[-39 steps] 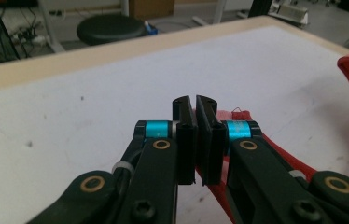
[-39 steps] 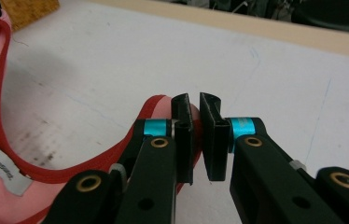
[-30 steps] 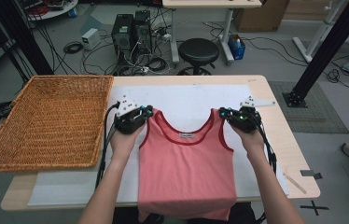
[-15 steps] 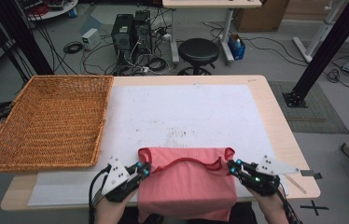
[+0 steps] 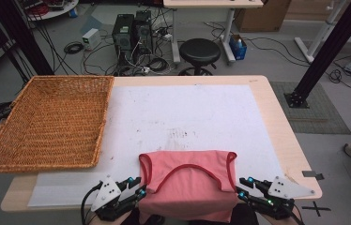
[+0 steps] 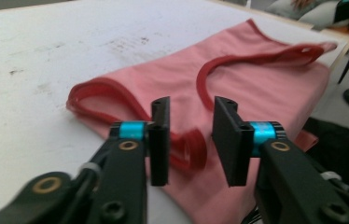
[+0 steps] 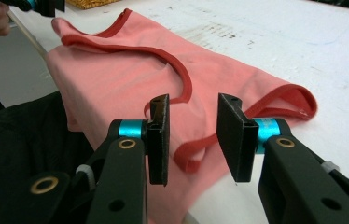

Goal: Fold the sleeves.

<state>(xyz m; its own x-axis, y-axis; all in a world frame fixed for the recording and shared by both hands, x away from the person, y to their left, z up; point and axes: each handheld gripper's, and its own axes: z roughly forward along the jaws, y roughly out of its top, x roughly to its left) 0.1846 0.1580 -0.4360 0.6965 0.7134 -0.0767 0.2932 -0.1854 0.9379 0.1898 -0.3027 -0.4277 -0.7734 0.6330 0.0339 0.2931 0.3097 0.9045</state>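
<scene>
A pink tank top (image 5: 187, 187) with red trim lies folded at the near edge of the table, part of it hanging over that edge. My left gripper (image 5: 136, 186) sits at its left corner and my right gripper (image 5: 243, 188) at its right corner. In the left gripper view the left gripper (image 6: 191, 105) has just been opening; a red strap loop (image 6: 189, 151) lies loose between and below the jaws, untouched by the pads. In the right gripper view the right gripper (image 7: 193, 105) has also just been opening over the other strap (image 7: 191, 158), apart from it.
A wicker basket (image 5: 47, 117) stands on the table's left side. A white sheet (image 5: 187, 112) covers the tabletop beyond the tank top. A black stool (image 5: 199, 49) and computer cases stand on the floor behind the table.
Both grippers carried the shoulder straps from the far end of the tank top back to the near table edge, folding it over. Their jaws now stand apart and the straps lie free.
</scene>
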